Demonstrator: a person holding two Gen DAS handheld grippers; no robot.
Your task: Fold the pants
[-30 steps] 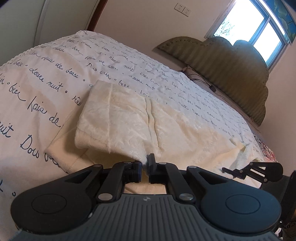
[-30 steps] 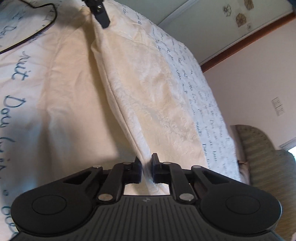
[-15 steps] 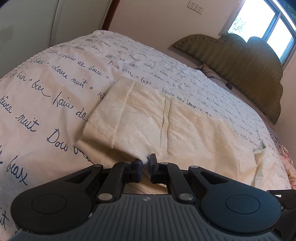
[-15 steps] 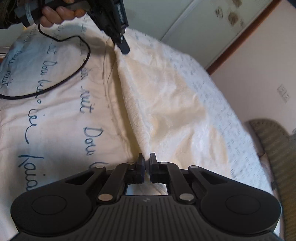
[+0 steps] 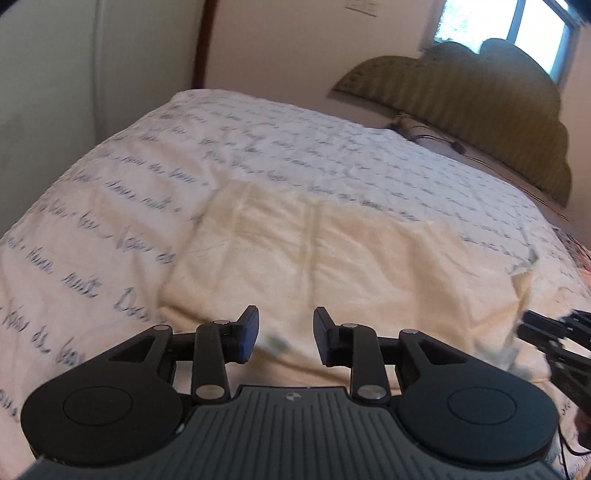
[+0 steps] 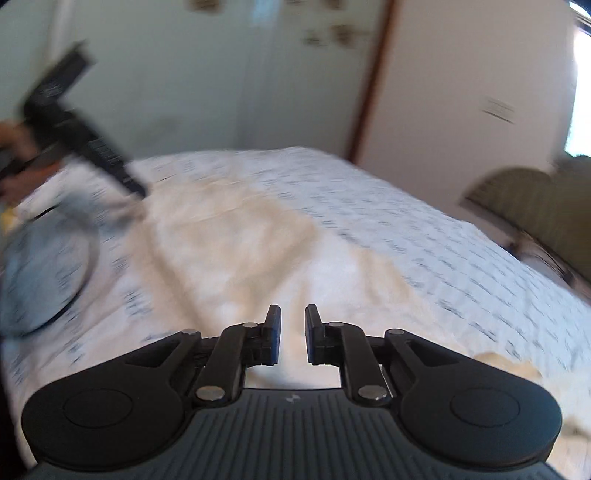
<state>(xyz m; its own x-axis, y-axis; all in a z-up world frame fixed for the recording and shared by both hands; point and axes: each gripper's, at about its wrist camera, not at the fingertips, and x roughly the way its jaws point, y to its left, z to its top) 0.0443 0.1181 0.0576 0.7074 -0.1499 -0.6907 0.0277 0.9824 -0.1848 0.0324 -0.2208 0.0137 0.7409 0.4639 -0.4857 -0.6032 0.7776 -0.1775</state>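
1. Nearest in the left wrist view, the left gripper (image 5: 285,334) hangs just over the near edge of the cream pants (image 5: 332,258), its jaws spread wide with nothing between them.
2. The right gripper (image 6: 291,332) also stands with jaws apart, a narrower gap, and only cloth shows beneath it.
3. The pants lie folded flat on the bedspread (image 5: 295,147), a white cover printed with blue handwriting. A seam runs down the middle of the top layer, and a lower layer sticks out along the near left side.
4. At the right edge of the left wrist view, the dark linkage of the other gripper pokes in beside the pants' rumpled right end.
5. In the blurred right wrist view, the left tool shows at far left, gripped in a hand (image 6: 16,162), with a black cable (image 6: 88,254) looping over the cover beneath it.
6. Beyond the bed stand an olive scalloped headboard (image 5: 480,96), a pale wall with a socket plate (image 5: 362,4), a window (image 5: 517,33) and a light wardrobe door (image 5: 55,74).
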